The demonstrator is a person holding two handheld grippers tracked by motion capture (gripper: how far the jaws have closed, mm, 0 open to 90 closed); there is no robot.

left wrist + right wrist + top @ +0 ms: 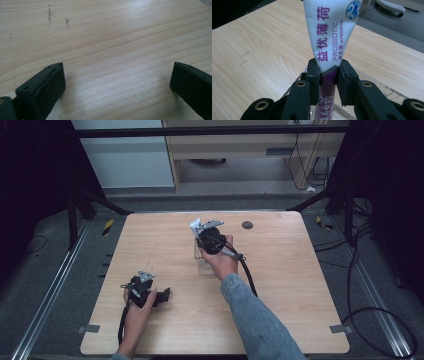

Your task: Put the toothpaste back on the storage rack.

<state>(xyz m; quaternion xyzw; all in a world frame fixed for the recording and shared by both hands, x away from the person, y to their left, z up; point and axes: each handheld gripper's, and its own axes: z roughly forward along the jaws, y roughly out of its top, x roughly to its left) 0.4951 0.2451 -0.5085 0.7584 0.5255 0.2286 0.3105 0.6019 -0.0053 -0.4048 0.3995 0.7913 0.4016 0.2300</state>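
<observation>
You have two grippers on the pale wooden counter, one in each hand. Your right gripper is clenched on one white and purple toothpaste tube printed with purple characters and the word PROBIOTIC. Both black pads press the tube's flattened part where the white gives way to purple, and the white end stands up beyond the jaws in the right gripper view. Under the jaws in that view lies one clear plastic container; the tube's purple lower part runs down toward it, though you cannot tell whether the tube touches it.

In the high view your right gripper sits at the middle of the counter toward the far side, over that clear container, with its black cable trailing back toward your denim sleeve.

Your left gripper rests at the near left of the counter, well apart from the right one. In the left gripper view it is released: the two black jaws stand wide apart with bare wood between them.

One small dark round mark sits near the counter's far edge, right of the right gripper.
</observation>
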